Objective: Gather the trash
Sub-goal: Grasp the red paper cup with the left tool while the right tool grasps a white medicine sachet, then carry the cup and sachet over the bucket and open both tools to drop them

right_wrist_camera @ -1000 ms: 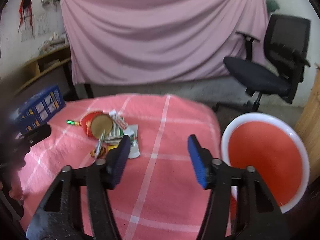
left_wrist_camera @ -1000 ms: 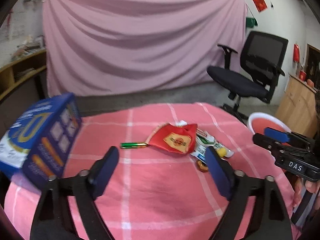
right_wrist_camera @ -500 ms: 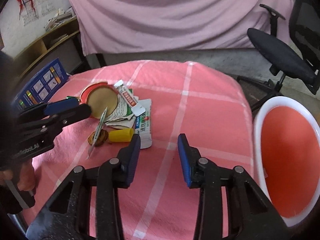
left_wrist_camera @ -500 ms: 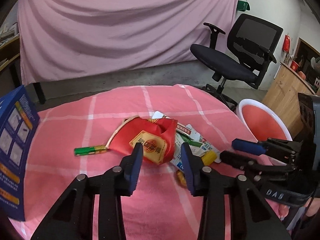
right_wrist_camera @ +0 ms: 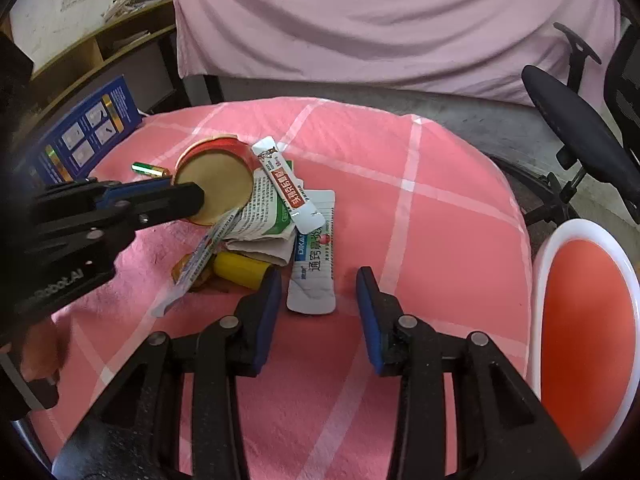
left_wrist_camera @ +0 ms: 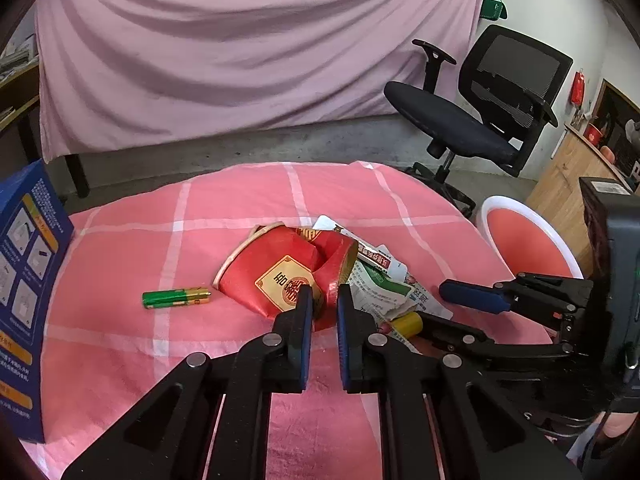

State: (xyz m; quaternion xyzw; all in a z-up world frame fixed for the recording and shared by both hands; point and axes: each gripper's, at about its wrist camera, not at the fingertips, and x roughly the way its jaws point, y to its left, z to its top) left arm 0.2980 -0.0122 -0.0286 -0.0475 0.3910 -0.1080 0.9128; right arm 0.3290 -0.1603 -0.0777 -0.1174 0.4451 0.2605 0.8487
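Pink checked cloth is covering the round worktop, and a pink sheet is hanging behind it, with an office chair standing to the right. Near the middle of the cloth a small heap of trash is lying. The crushed red paper cup is lying on its side at the left of the heap, and the left gripper is closing its jaws on the cup's bent wall, which is sitting between the pads; the remaining gap is narrow. I judge the cup as light and soft, so a pinch on the folded wall or on the rim should be holding it, but it may crumple more.

The right gripper is hovering with its jaws apart over the white sachet, one finger on each side, not pressing it. The sachet is probably thin, flat and a little slippery, so its raised near end seems the best place to take it.

Other things are lying around: a green battery just left of the cup, folded leaflets, a long red and white stick pack, a yellow cap touching the heap. A blue box is standing at the left edge, and the orange bin is waiting beside the worktop on the right. The overlapping papers may be dragged along with any piece
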